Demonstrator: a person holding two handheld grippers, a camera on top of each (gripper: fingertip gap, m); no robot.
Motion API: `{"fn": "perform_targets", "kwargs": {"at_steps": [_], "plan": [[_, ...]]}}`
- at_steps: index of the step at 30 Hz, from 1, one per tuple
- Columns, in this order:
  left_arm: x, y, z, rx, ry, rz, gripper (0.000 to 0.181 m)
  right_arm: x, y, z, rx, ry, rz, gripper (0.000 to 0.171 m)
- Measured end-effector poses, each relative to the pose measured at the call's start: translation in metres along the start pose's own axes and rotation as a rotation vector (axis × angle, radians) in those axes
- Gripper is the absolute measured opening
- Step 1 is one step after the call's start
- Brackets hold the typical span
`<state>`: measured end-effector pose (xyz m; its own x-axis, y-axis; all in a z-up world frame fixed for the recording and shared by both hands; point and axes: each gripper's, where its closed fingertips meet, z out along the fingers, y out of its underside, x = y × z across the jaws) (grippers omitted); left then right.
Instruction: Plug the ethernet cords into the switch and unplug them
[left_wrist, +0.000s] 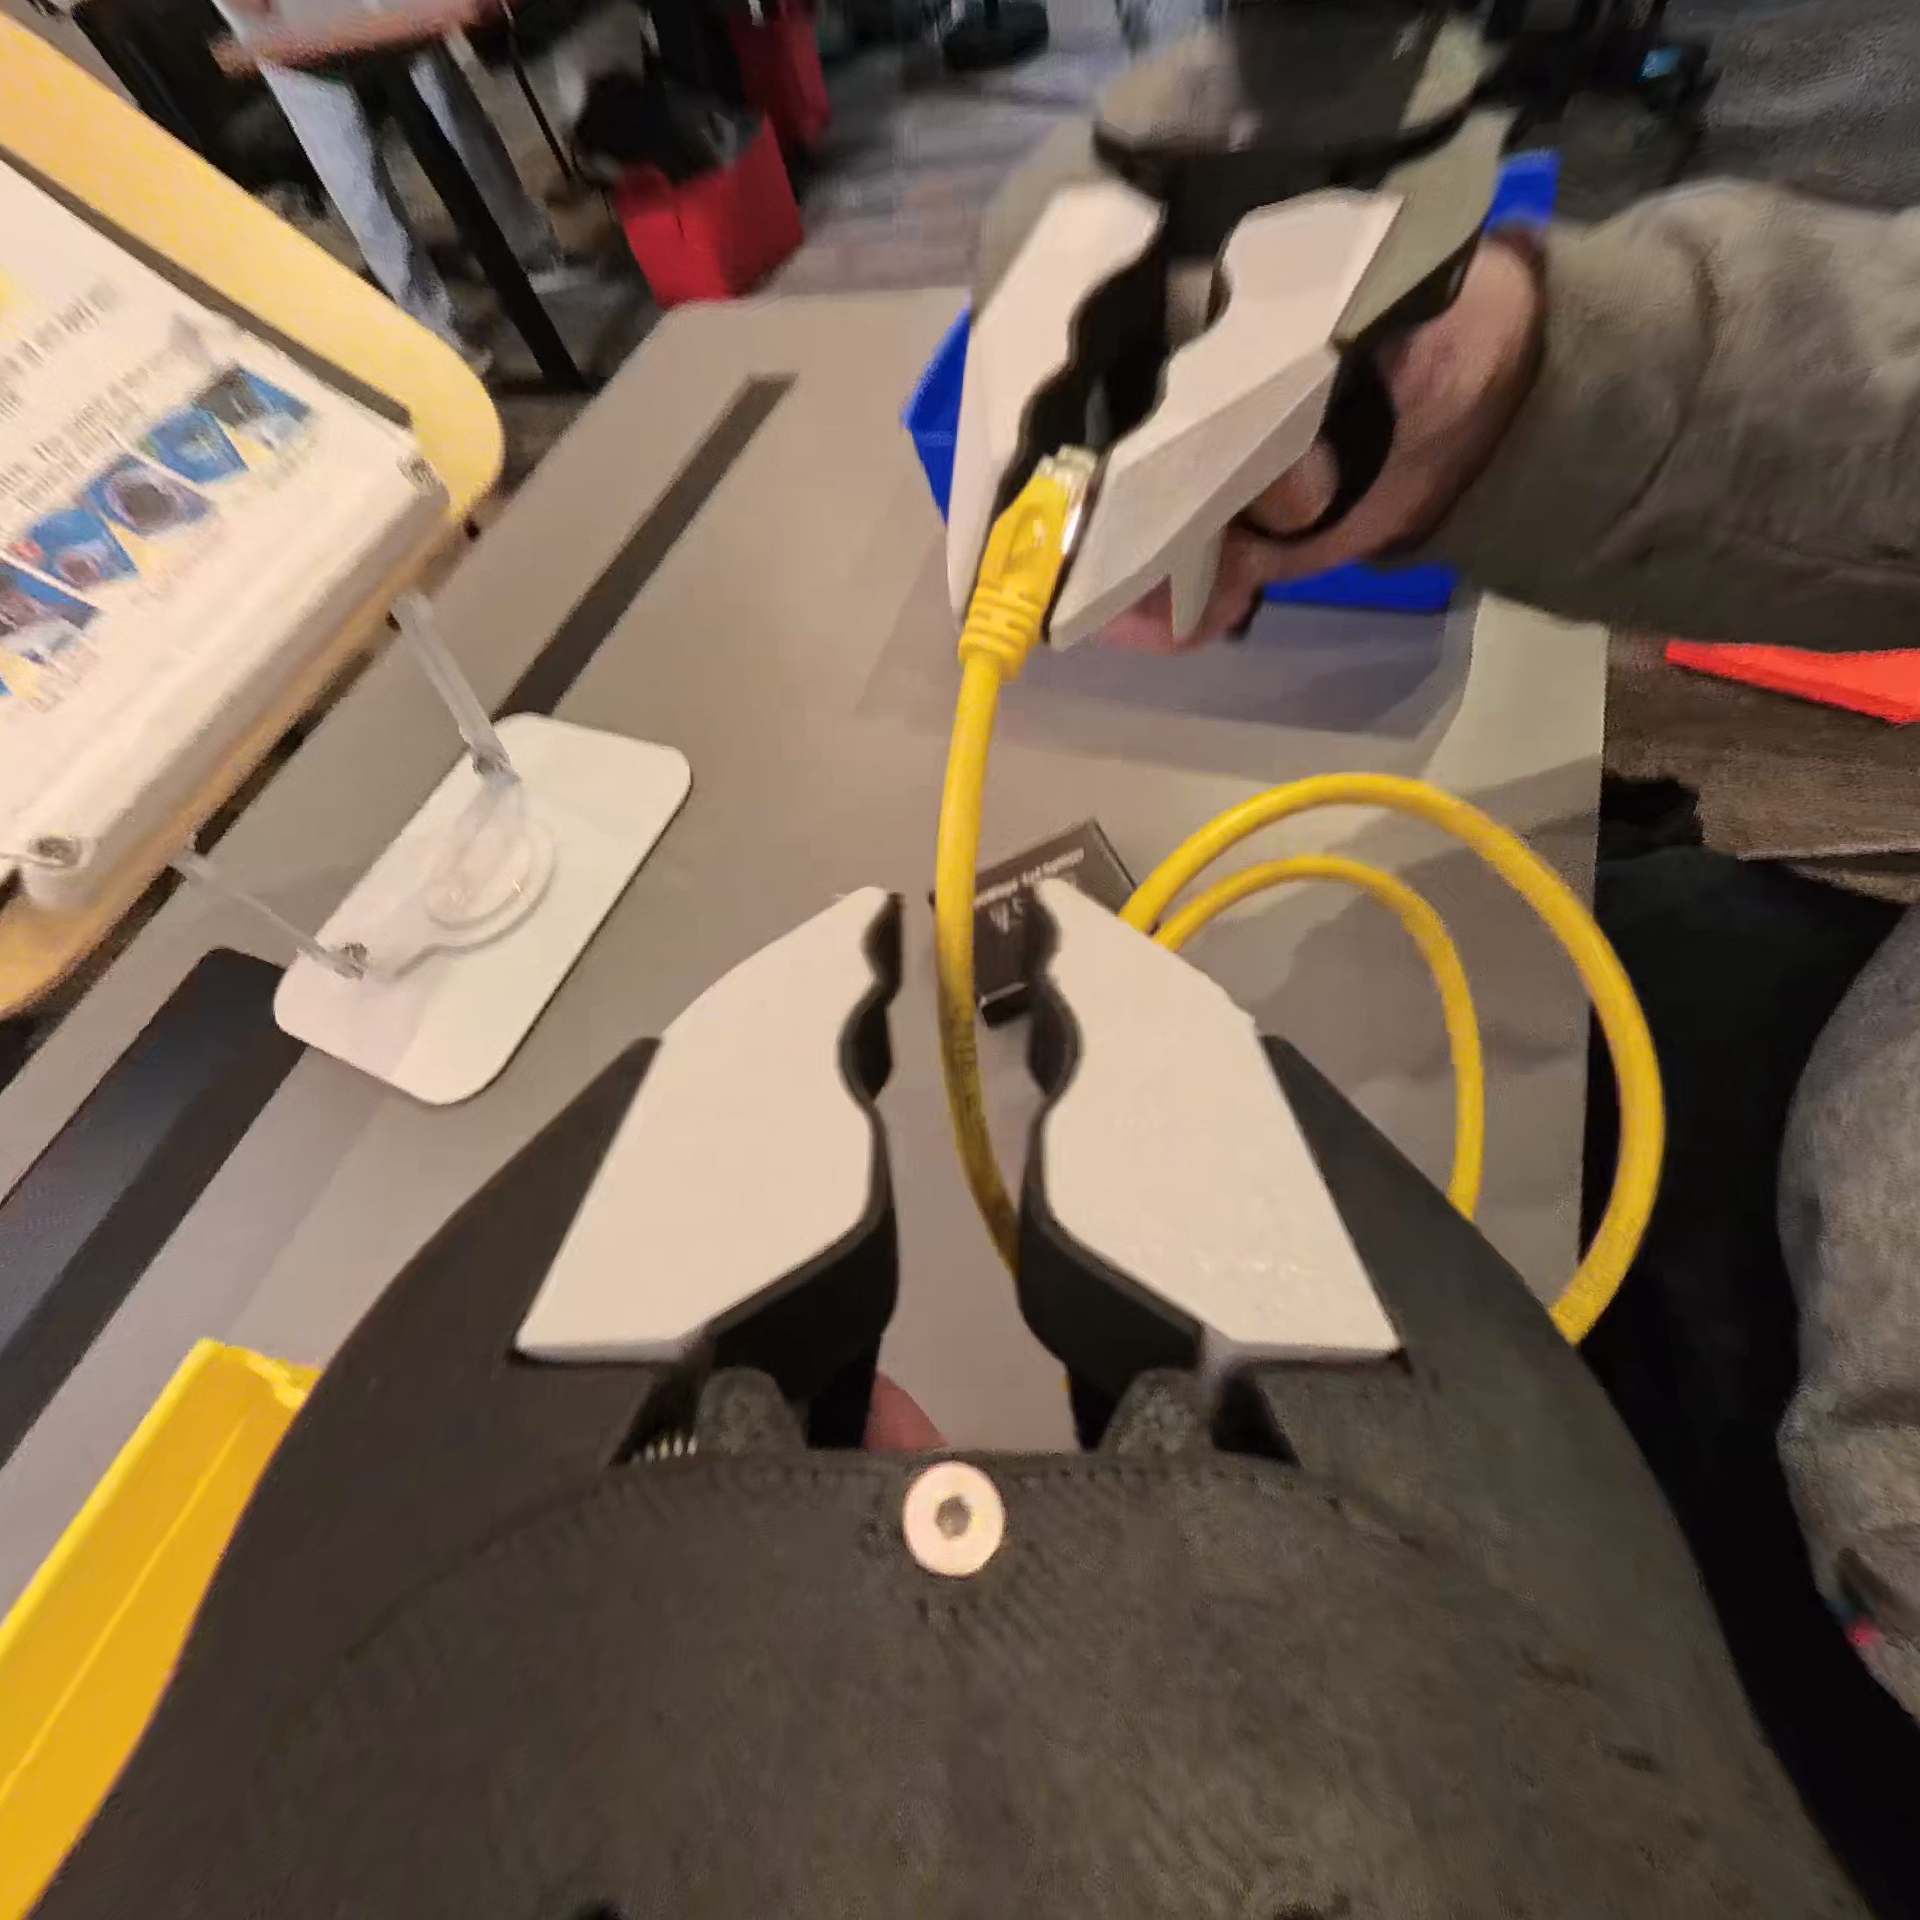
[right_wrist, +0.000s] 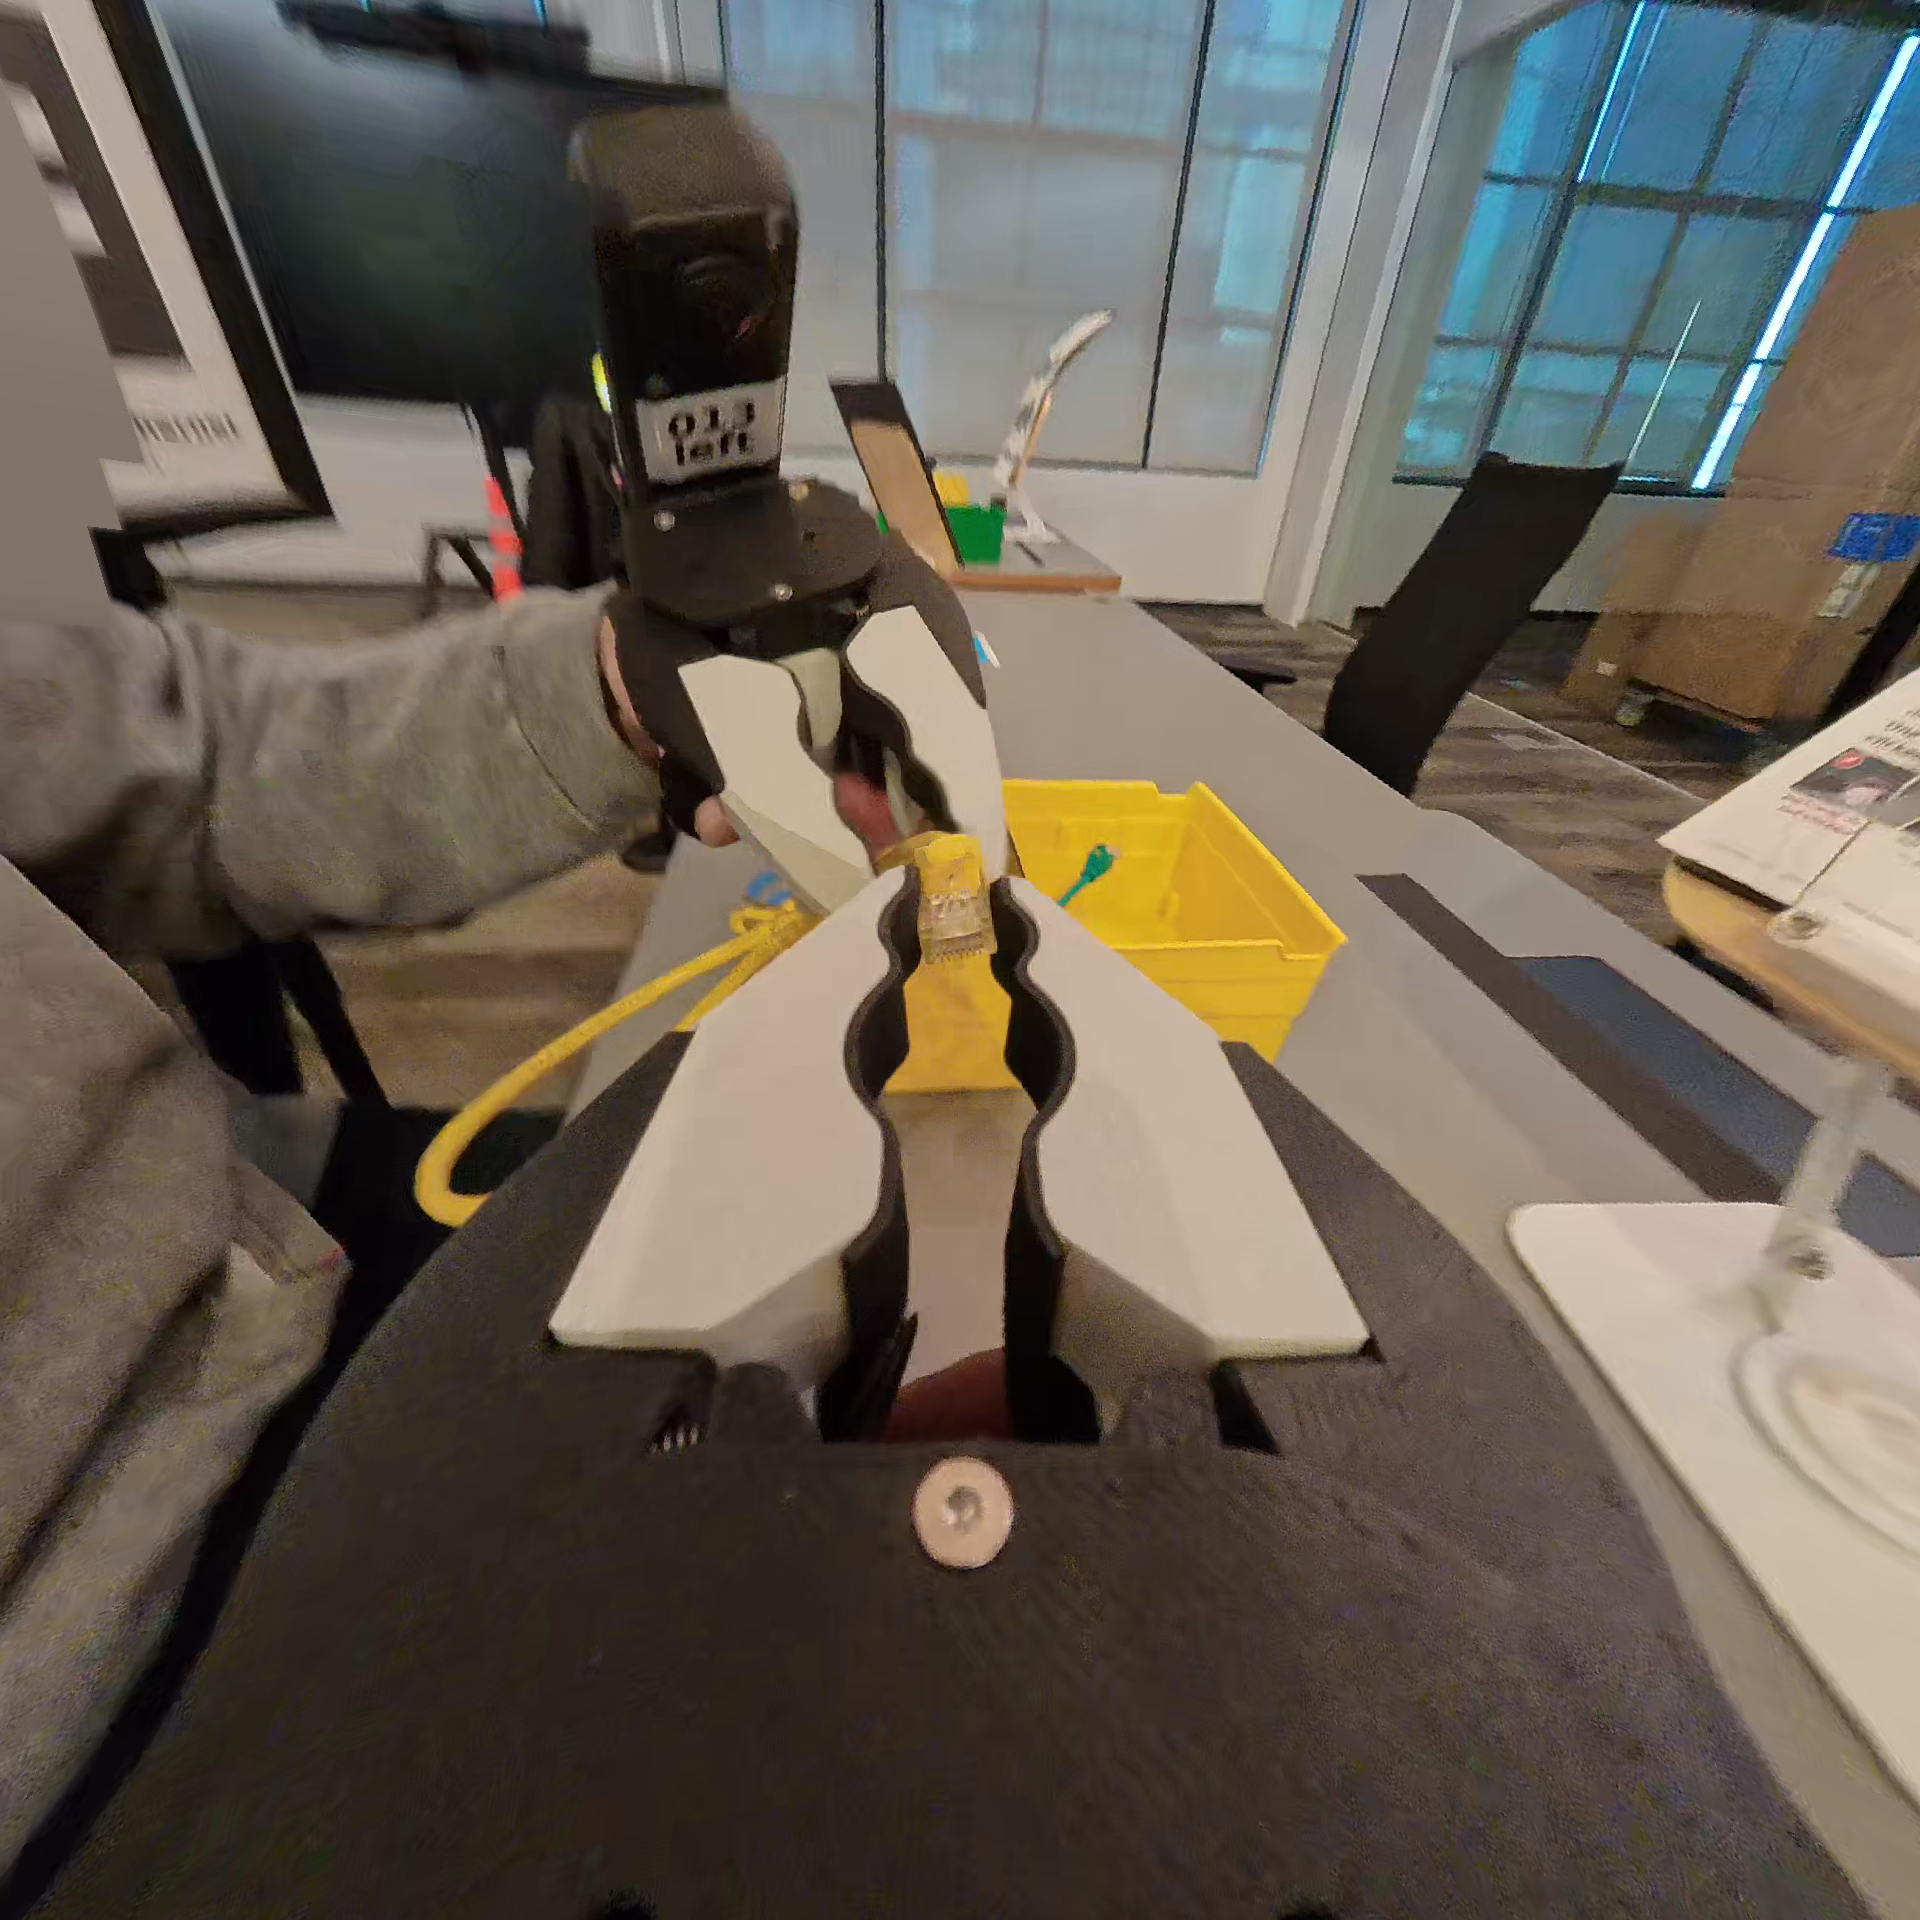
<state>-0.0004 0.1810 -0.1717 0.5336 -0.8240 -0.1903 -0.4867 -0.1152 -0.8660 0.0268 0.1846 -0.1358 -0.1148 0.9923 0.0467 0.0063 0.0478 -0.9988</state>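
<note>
- The right gripper has its jaws clamped on the plug end of the yellow ethernet cord; the clear connector sits between the tips, contacts pointing back toward the gripper's body.
- The left gripper has its jaws apart by a modest gap. The cord runs up through that gap without either grey finger clearly pressing it.
- From the plug the cord drops almost straight down, passes between the left jaws, then curls into two loops on the right side, above the grey table.
- The black switch lies on the table just beyond the left fingertips, partly hidden by them.
- A yellow bin stands on the table behind the plug in the right wrist view, a green cord inside it.
</note>
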Motion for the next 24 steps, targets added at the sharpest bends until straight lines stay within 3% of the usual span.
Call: {"fn": "perform_targets", "kwargs": {"at_steps": [2, 5, 10, 18, 24], "plan": [[-0.001, -0.011, -0.003, 0.067, 0.001, -0.010, 0.046, 0.004, -0.003, -0.003, 0.081, -0.019, 0.087, 0.010], [-0.005, -0.023, -0.003, 0.144, -0.032, 0.009, 0.061, 0.007, -0.006, -0.003, 0.184, -0.044, 0.192, 0.010], [-0.003, -0.039, -0.001, 0.225, -0.050, 0.046, 0.049, -0.003, -0.005, 0.006, 0.266, -0.123, 0.276, 0.009], [0.010, -0.045, 0.002, 0.375, 0.053, -0.027, 0.025, -0.010, -0.011, 0.011, 0.371, -0.196, 0.358, 0.010], [0.020, -0.052, -0.001, 0.523, 0.154, -0.146, 0.025, -0.016, -0.015, 0.006, 0.406, -0.240, 0.349, 0.010]]}}
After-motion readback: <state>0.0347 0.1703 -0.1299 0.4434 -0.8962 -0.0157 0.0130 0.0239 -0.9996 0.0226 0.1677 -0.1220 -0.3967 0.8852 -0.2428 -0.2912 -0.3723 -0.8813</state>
